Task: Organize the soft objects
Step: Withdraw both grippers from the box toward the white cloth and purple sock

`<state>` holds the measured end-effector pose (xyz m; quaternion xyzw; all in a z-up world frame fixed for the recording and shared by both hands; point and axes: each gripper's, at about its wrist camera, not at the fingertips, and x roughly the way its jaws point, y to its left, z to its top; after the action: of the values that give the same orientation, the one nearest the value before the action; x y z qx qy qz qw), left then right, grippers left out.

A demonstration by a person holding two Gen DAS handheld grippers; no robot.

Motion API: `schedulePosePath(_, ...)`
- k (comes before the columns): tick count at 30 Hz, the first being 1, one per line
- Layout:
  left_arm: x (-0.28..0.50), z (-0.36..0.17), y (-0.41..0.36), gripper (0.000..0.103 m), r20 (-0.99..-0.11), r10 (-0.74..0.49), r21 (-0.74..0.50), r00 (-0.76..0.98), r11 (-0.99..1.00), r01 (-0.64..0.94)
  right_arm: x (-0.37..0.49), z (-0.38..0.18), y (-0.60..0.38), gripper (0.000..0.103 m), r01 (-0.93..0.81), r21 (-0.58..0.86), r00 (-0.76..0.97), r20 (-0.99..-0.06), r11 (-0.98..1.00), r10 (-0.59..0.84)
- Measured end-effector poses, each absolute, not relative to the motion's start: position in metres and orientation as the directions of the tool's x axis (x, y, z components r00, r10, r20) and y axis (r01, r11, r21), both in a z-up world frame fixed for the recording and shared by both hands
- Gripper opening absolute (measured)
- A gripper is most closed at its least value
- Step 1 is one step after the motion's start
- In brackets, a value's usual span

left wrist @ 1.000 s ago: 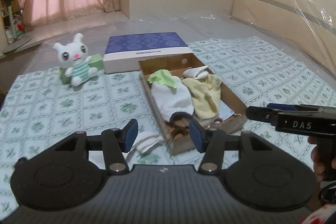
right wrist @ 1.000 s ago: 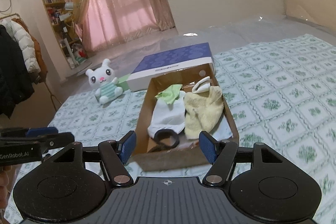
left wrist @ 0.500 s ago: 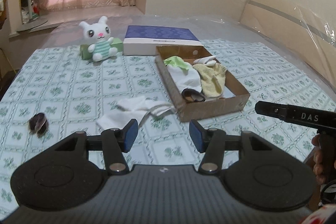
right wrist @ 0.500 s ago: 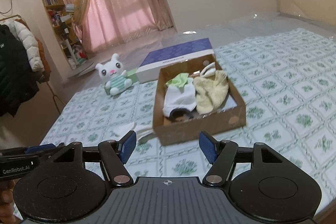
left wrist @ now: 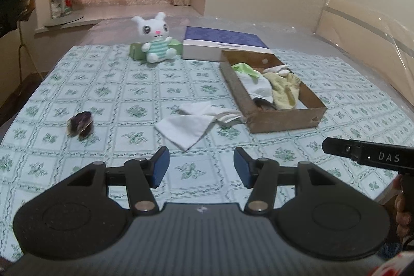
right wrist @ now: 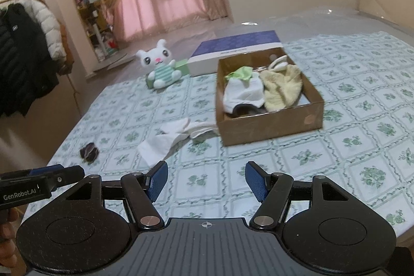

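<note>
A brown cardboard box (left wrist: 284, 118) (right wrist: 271, 128) on the bed holds a white cloth (right wrist: 243, 93), a yellow cloth (right wrist: 282, 89), a green cloth (right wrist: 240, 73) and a dark item. White cloths (left wrist: 191, 123) (right wrist: 168, 139) lie on the sheet left of the box. A small dark soft item (left wrist: 80, 123) (right wrist: 89, 152) lies further left. My left gripper (left wrist: 201, 170) is open and empty, near the bed's front edge. My right gripper (right wrist: 206, 180) is open and empty, also back from the box.
A white plush bunny (left wrist: 155, 39) (right wrist: 161, 66) sits at the far side against a green box (left wrist: 137, 51). A blue-topped white box (left wrist: 222, 45) (right wrist: 233, 51) lies behind the cardboard box. Jackets (right wrist: 23, 53) hang at left. A plastic-wrapped headboard (left wrist: 362, 25) is at right.
Both grippers have pulled back from the cardboard box toward the bed's front edge. The white cloths and the dark item on the sheet have come into view.
</note>
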<state>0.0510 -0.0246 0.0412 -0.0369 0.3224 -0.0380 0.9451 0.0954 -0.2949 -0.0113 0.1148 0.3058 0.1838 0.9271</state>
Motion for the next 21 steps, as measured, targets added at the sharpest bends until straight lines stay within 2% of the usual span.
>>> schedulePosePath(12, 0.049, 0.027, 0.006, 0.054, -0.629, -0.019, -0.086, 0.777, 0.995, -0.045, 0.105, -0.03, -0.264, 0.066, -0.34, 0.332, 0.707, -0.527, 0.88, 0.472)
schedulePosePath(21, 0.061, 0.0, 0.022, 0.054, -0.664, -0.018, -0.108, 0.747, 0.992, -0.072, 0.117, -0.051, -0.251, 0.066, -0.348, 0.307, 0.689, -0.557, 0.886, 0.464)
